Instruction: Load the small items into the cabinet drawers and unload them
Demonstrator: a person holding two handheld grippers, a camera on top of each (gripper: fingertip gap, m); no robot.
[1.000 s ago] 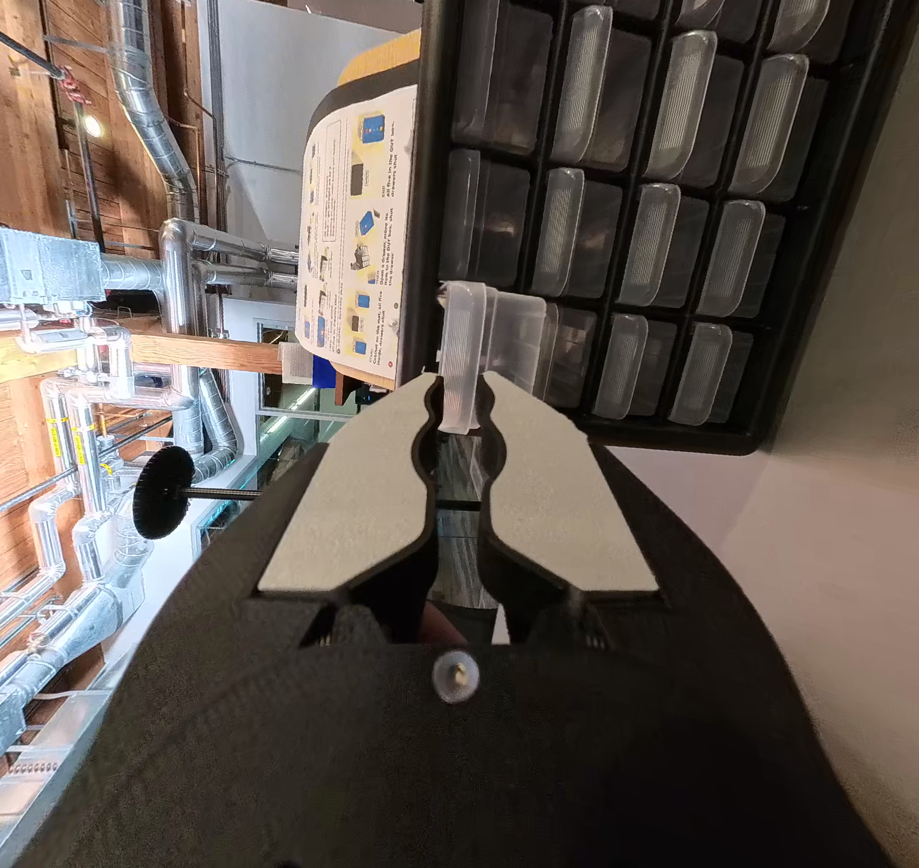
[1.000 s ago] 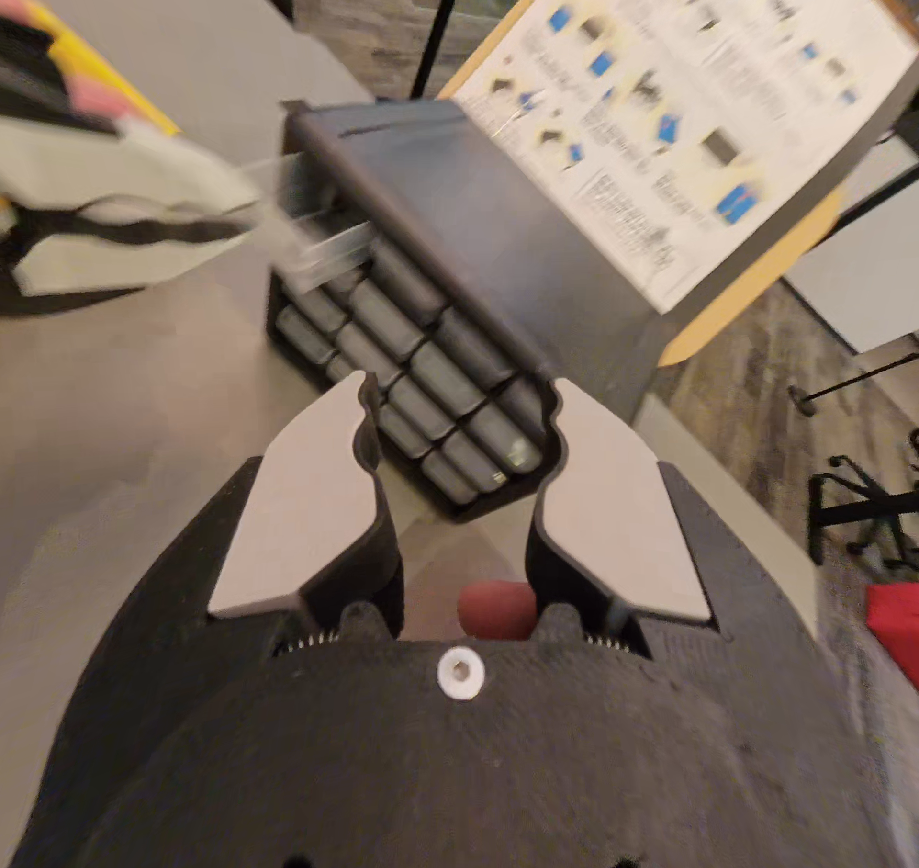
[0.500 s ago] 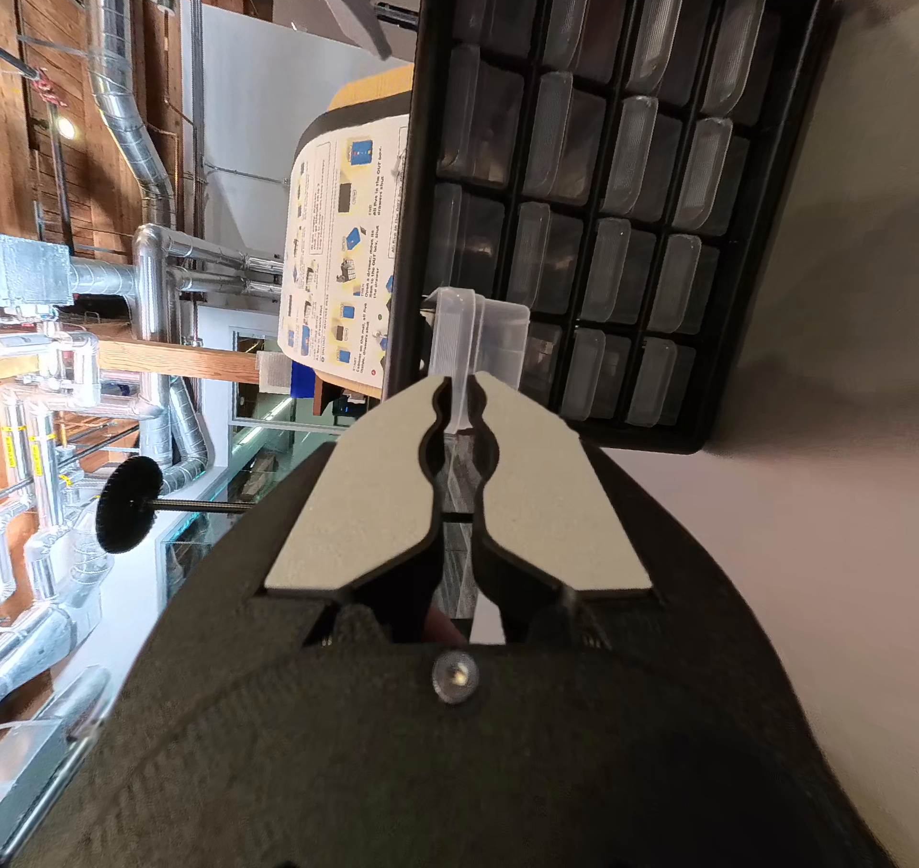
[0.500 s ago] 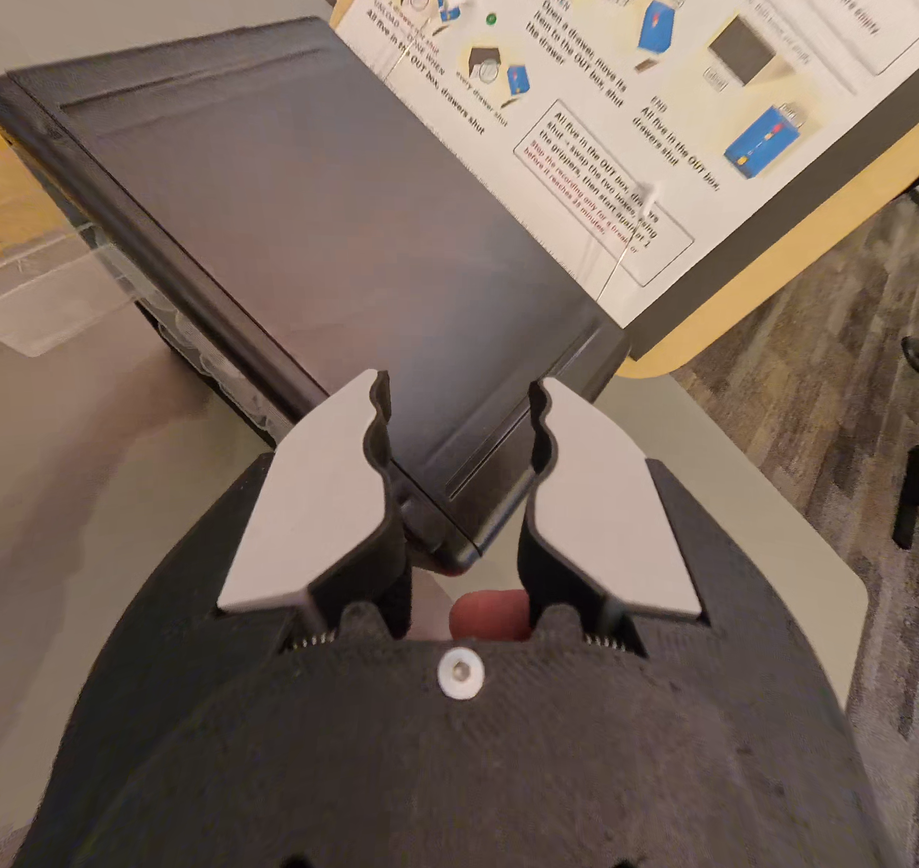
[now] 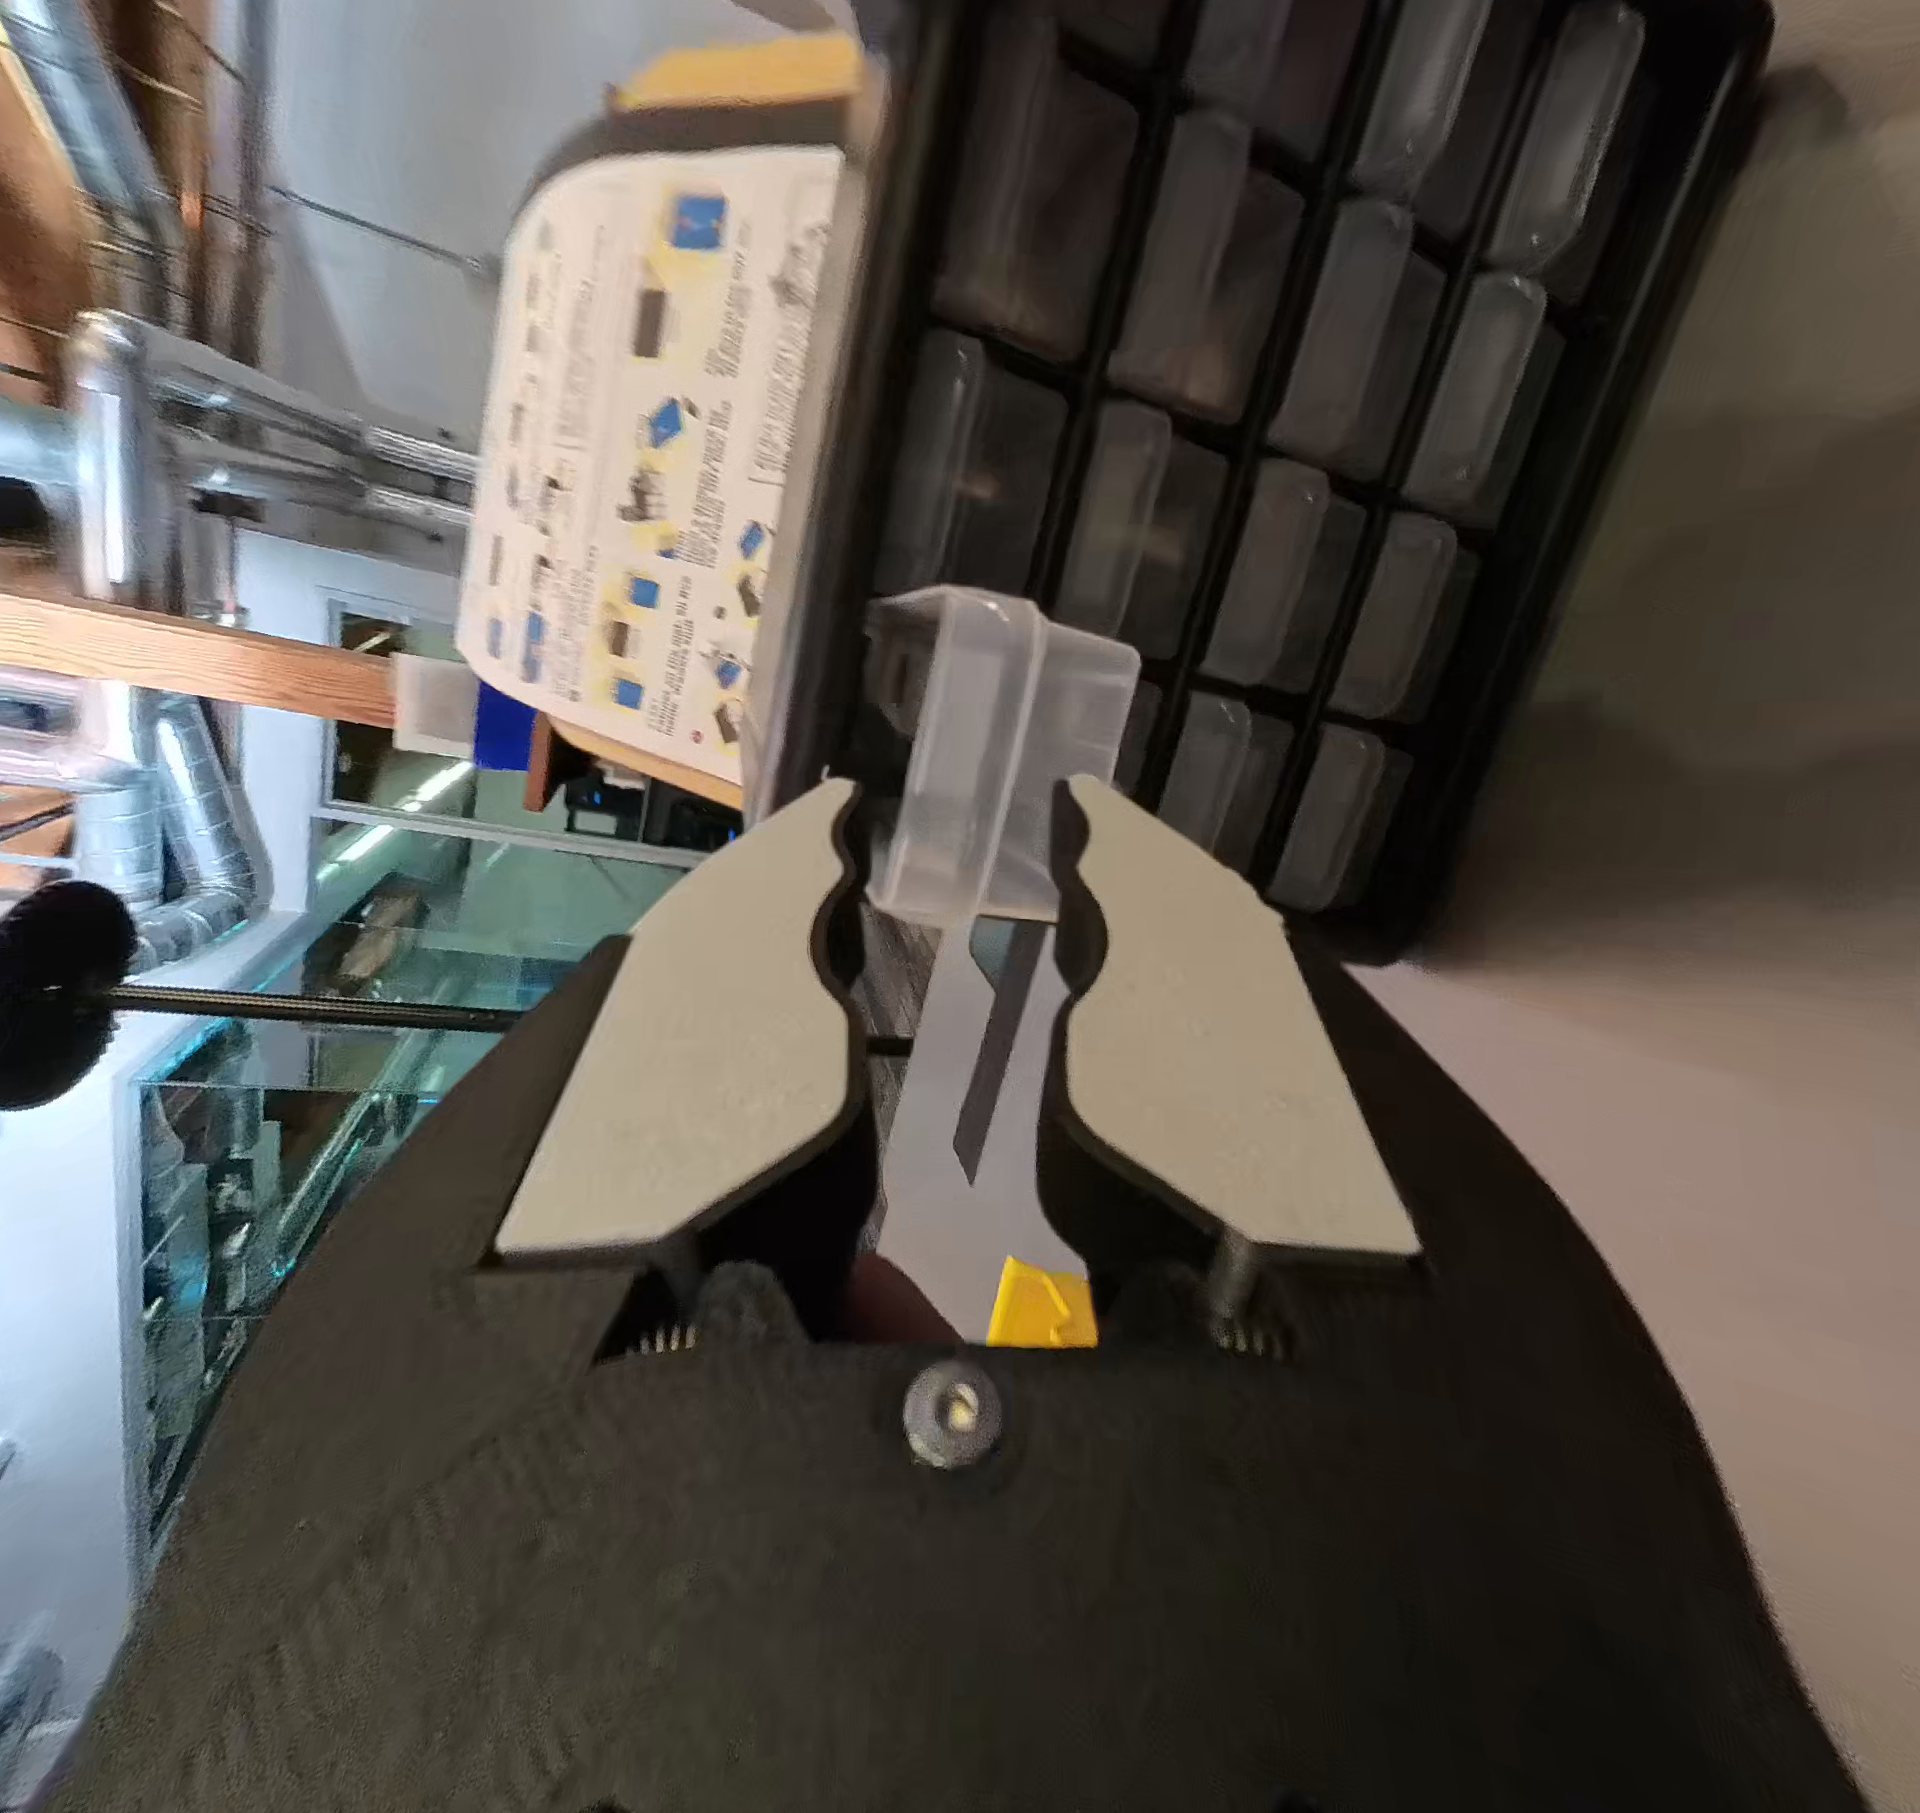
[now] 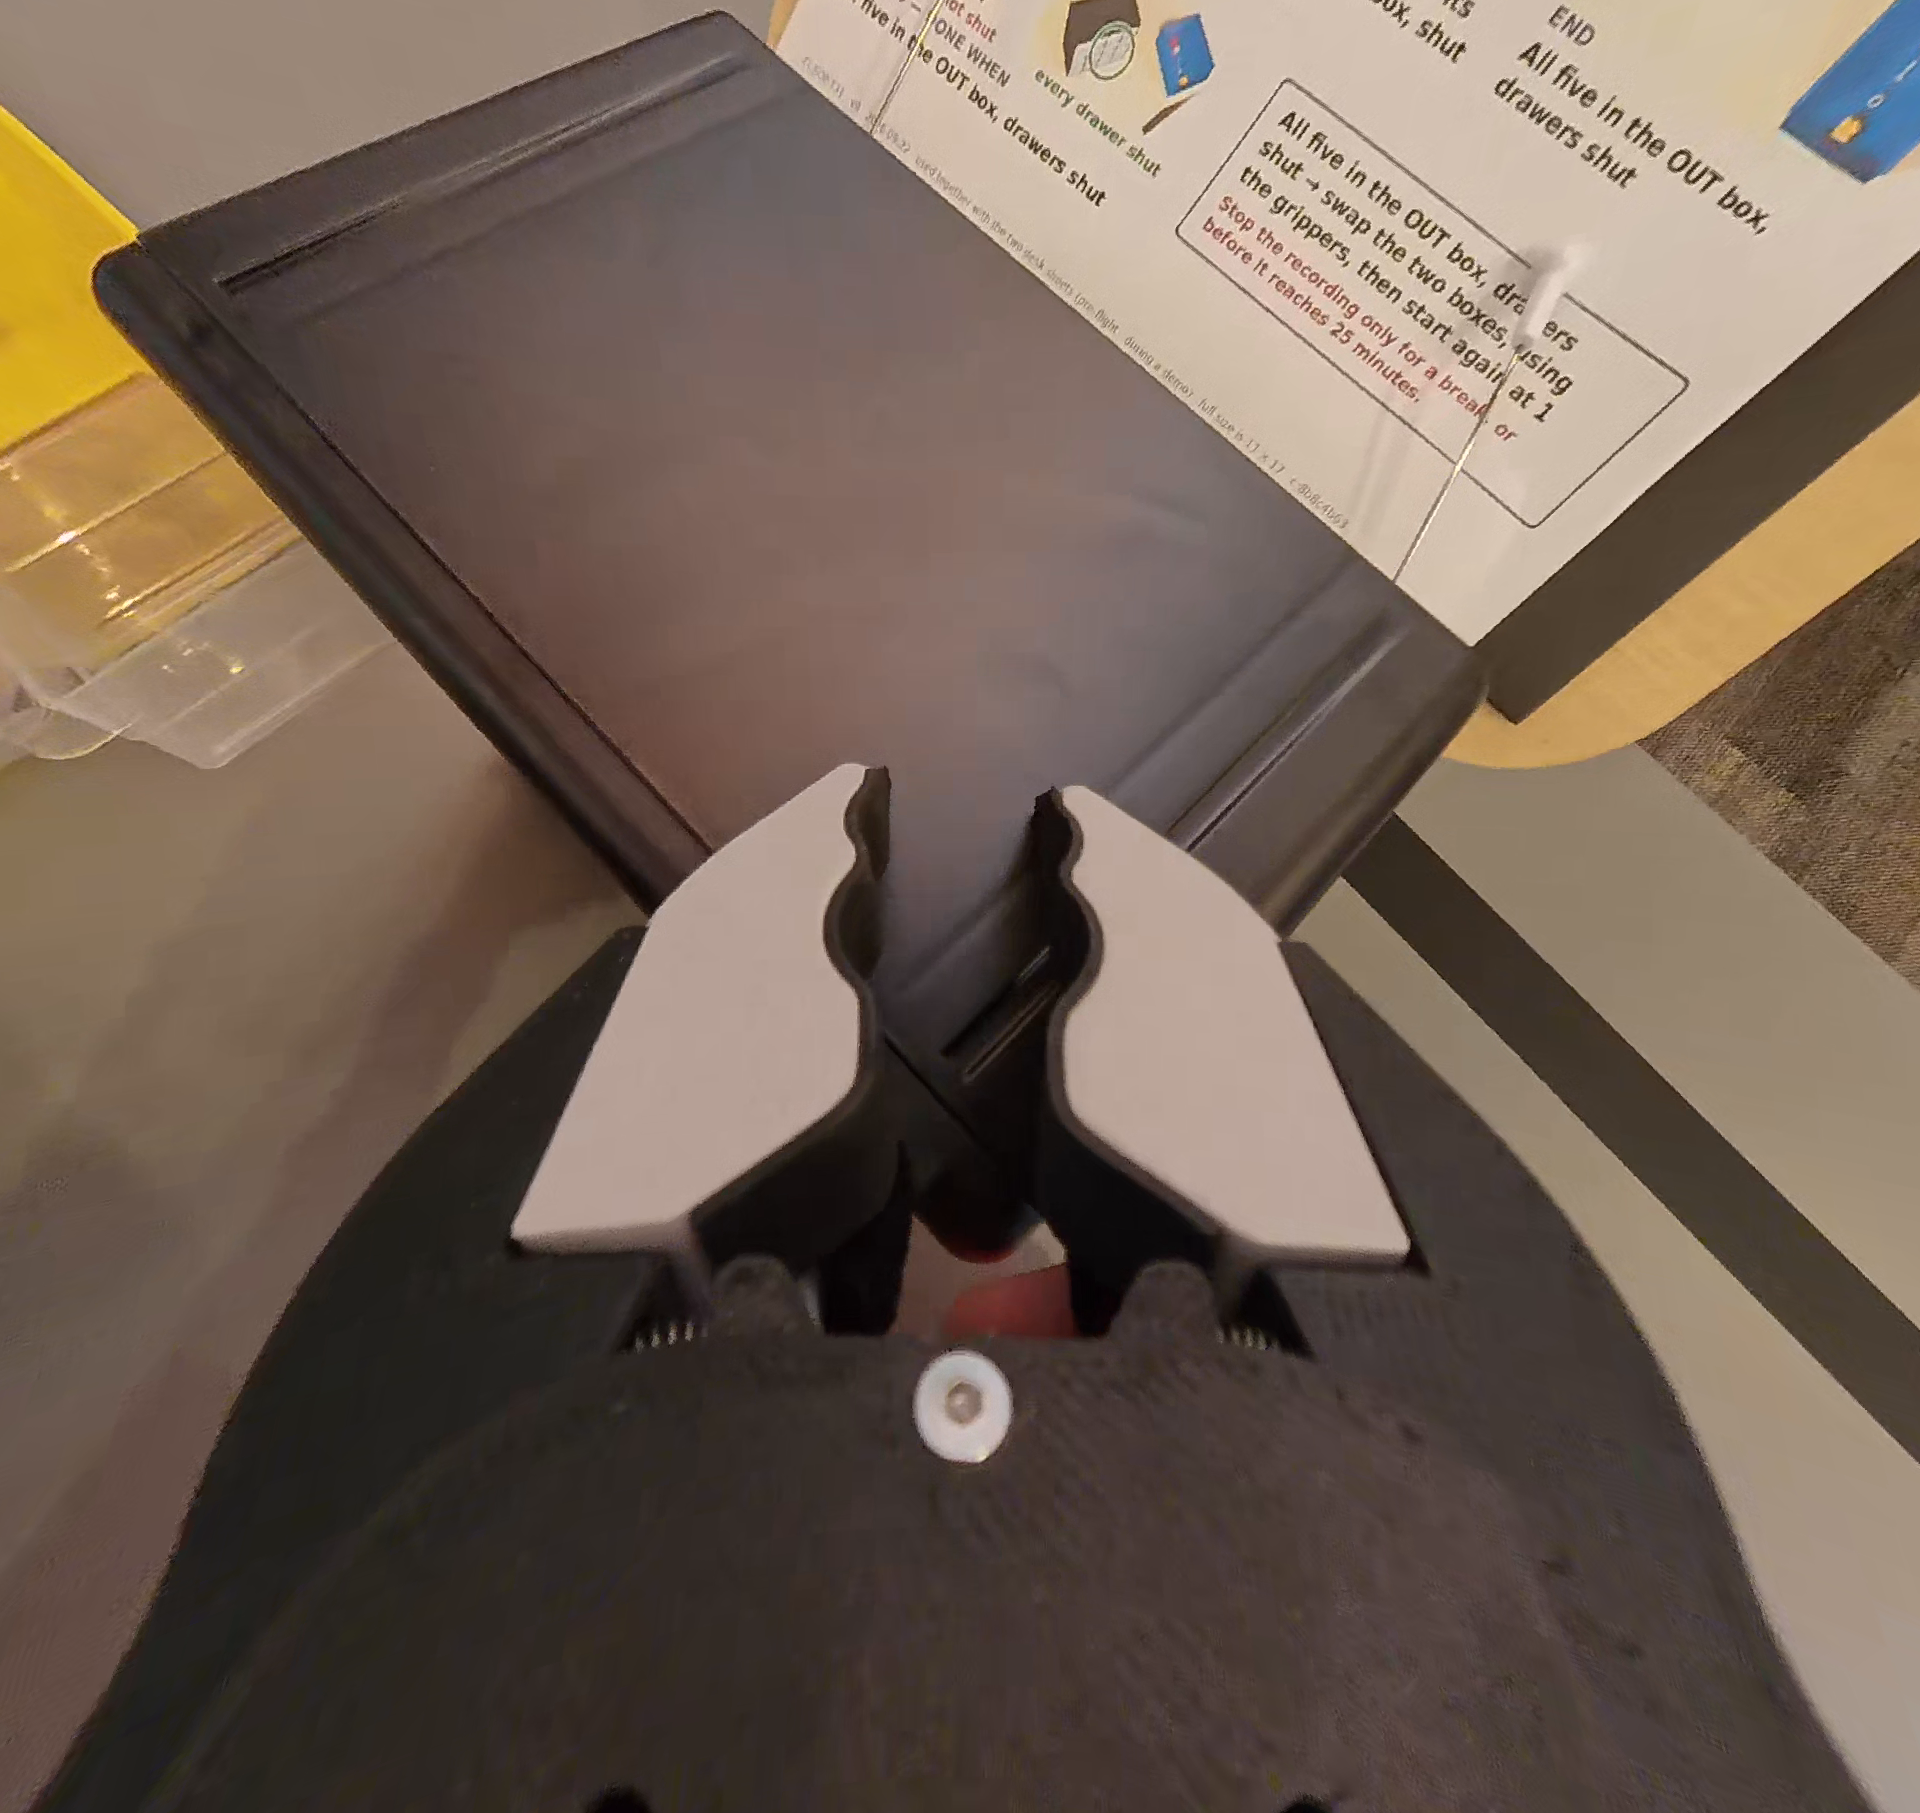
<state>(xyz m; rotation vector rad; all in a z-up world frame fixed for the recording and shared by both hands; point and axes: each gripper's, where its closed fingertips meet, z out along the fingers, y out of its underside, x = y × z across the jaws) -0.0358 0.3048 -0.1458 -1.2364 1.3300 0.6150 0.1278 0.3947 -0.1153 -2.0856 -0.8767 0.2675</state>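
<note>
1 drawer pulled out, 1 cabinet, 2 grippers parted

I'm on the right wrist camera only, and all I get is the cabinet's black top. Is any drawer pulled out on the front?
Observer: Yes. One clear drawer sticks out of the cabinet, from a corner slot.
Operator: Is the left gripper holding it?
Observer: No. The left gripper is open, with a finger on each side of the drawer's front pull and not clamped on it.
Operator: And the other drawers?
Observer: Those that show in the left wrist view all look pushed in.
</note>
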